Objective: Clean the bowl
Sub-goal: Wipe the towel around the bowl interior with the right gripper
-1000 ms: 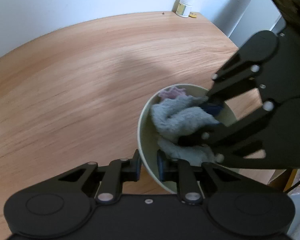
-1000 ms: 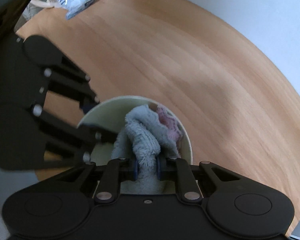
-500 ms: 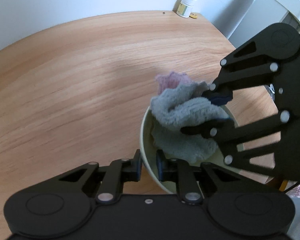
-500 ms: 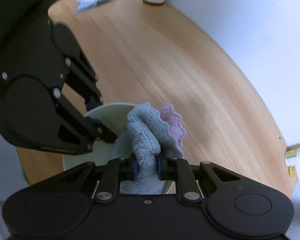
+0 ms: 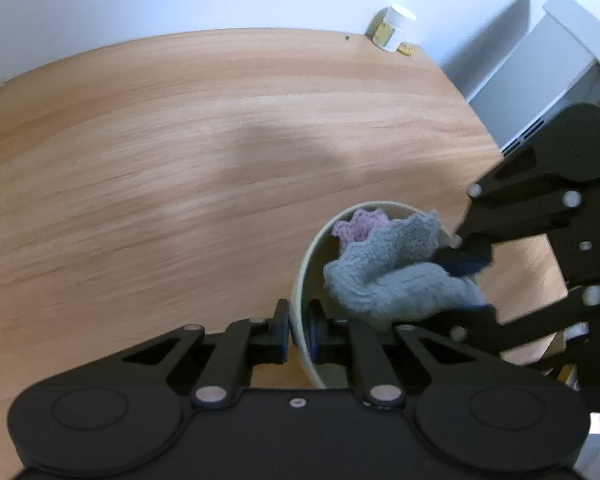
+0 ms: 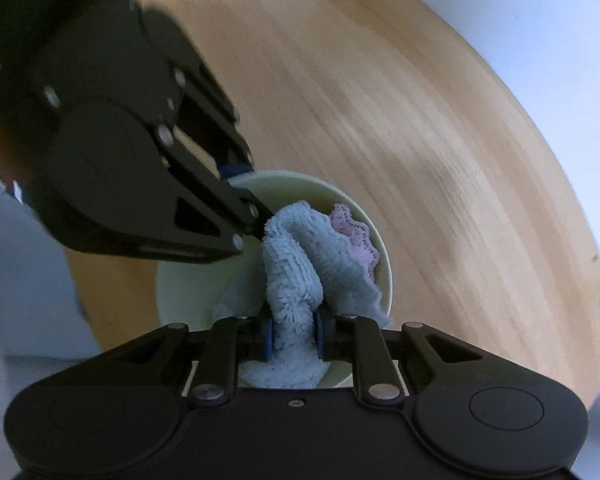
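Observation:
A pale cream bowl (image 5: 305, 280) is held above the wooden table, tilted. My left gripper (image 5: 299, 330) is shut on the bowl's near rim, one finger inside and one outside. My right gripper (image 6: 293, 334) is shut on a fluffy grey-blue cloth (image 6: 296, 256) with a pink scalloped edge. The cloth (image 5: 396, 276) is pressed inside the bowl (image 6: 356, 216). In the left wrist view the right gripper (image 5: 466, 276) comes in from the right over the bowl. In the right wrist view the left gripper (image 6: 242, 194) comes in from the left and holds the rim.
A round wooden table (image 5: 180, 160) lies below, against a white wall. A small white jar (image 5: 392, 28) with a yellow label stands at its far edge. A white cabinet (image 5: 540, 72) is beyond the table on the right.
The cloth was lifted partly above the bowl rim half a second ago and is now pushed back down inside. The bowl has tilted and turned a little in my left gripper.

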`<action>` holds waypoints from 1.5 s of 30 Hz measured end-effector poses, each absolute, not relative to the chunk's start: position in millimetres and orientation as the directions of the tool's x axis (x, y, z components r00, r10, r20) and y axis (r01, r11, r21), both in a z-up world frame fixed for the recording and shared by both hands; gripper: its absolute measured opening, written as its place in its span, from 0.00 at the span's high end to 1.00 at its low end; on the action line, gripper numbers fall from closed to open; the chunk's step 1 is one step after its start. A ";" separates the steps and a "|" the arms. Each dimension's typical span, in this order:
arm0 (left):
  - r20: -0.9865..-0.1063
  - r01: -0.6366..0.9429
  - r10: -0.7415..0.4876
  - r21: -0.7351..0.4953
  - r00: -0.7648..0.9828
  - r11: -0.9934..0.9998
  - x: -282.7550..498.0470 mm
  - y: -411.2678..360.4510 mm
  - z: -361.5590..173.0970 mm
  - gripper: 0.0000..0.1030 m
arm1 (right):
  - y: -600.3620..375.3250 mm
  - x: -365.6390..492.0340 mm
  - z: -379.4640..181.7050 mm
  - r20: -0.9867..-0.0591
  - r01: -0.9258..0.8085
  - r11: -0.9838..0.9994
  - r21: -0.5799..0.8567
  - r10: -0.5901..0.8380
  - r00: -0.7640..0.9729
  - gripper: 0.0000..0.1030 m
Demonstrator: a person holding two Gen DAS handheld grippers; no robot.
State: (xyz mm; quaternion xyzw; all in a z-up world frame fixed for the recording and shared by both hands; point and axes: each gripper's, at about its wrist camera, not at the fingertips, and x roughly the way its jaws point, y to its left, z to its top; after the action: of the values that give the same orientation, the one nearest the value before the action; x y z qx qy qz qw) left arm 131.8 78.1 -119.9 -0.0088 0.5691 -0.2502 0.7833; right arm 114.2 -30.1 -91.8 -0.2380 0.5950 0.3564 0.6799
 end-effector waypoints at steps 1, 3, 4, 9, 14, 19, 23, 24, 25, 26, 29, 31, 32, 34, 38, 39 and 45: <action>-0.884 0.370 -0.410 -0.313 0.223 0.875 132.5 80.0 -119.7 0.92 | -33.2 115.0 -87.5 -0.973 -0.752 0.645 0.134 0.231 0.024 0.80; -0.880 0.347 -0.424 -0.336 0.215 0.875 134.0 83.0 -119.8 0.93 | -40.1 116.3 -82.9 -0.952 -0.714 0.664 0.220 0.306 -0.009 0.80; -0.878 0.337 -0.429 -0.346 0.212 0.876 134.8 84.2 -120.1 0.93 | -41.5 116.5 -83.3 -0.946 -0.702 0.669 0.244 0.325 -0.019 0.79; -0.880 0.287 -0.426 -0.362 0.208 0.887 136.0 85.5 -124.9 0.92 | -43.1 121.8 -94.0 -0.905 -0.616 0.699 0.363 0.421 -0.055 0.79; -0.878 0.261 -0.432 -0.376 0.206 0.889 136.0 86.1 -126.7 0.92 | -41.6 120.6 -111.0 -0.901 -0.582 0.717 0.384 0.428 -0.067 0.80; -0.878 0.262 -0.434 -0.379 0.200 0.887 136.4 87.3 -127.1 0.92 | -32.3 115.2 -118.4 -0.927 -0.614 0.723 0.317 0.372 -0.041 0.80; -0.875 0.254 -0.440 -0.388 0.200 0.886 135.2 89.6 -127.6 0.92 | -14.7 103.1 -115.8 -0.968 -0.697 0.699 0.160 0.249 0.028 0.80; -0.874 0.255 -0.442 -0.389 0.202 0.885 134.8 89.9 -126.9 0.93 | -11.9 100.9 -115.0 -0.973 -0.707 0.695 0.132 0.227 0.041 0.80; -0.867 0.257 -0.455 -0.401 0.205 0.879 134.6 90.9 -125.5 0.92 | -5.8 94.9 -113.2 -0.981 -0.731 0.680 0.065 0.176 0.076 0.79; -0.860 0.254 -0.467 -0.414 0.204 0.874 134.9 92.2 -124.5 0.91 | -2.8 90.5 -111.0 -0.984 -0.739 0.674 0.021 0.143 0.102 0.79; -0.840 0.249 -0.507 -0.458 0.193 0.853 134.0 99.1 -119.7 0.81 | -9.5 87.6 -100.6 -0.979 -0.708 0.705 0.026 0.162 0.125 0.79; -0.821 0.249 -0.531 -0.481 0.209 0.841 130.4 106.2 -113.7 0.76 | -18.4 87.1 -90.0 -0.969 -0.665 0.745 0.052 0.197 0.145 0.79; -0.814 0.247 -0.540 -0.490 0.215 0.836 128.8 109.2 -111.5 0.75 | -23.8 87.3 -83.9 -0.961 -0.635 0.769 0.075 0.226 0.159 0.79; -0.794 0.235 -0.554 -0.505 0.250 0.830 122.8 119.8 -102.8 0.73 | -33.3 87.7 -73.5 -0.940 -0.579 0.805 0.133 0.287 0.183 0.79; -0.777 0.205 -0.561 -0.522 0.286 0.828 115.0 134.4 -96.7 0.73 | -52.5 88.0 -65.3 -0.876 -0.428 0.853 0.299 0.423 0.232 0.79; -0.781 0.193 -0.558 -0.523 0.282 0.830 113.8 136.6 -98.1 0.73 | -55.3 87.6 -65.5 -0.864 -0.405 0.853 0.330 0.445 0.235 0.79; -0.805 0.182 -0.534 -0.502 0.258 0.846 109.6 133.1 -107.1 0.73 | -49.3 85.9 -95.3 -0.846 -0.374 0.835 0.404 0.496 0.193 0.79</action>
State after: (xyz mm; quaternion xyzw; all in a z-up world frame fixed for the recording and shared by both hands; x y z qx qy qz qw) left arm 109.6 133.1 -107.1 -0.1561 0.5639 -0.2299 0.7777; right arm 85.9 -49.3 -95.3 0.0539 0.5691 0.2823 0.7704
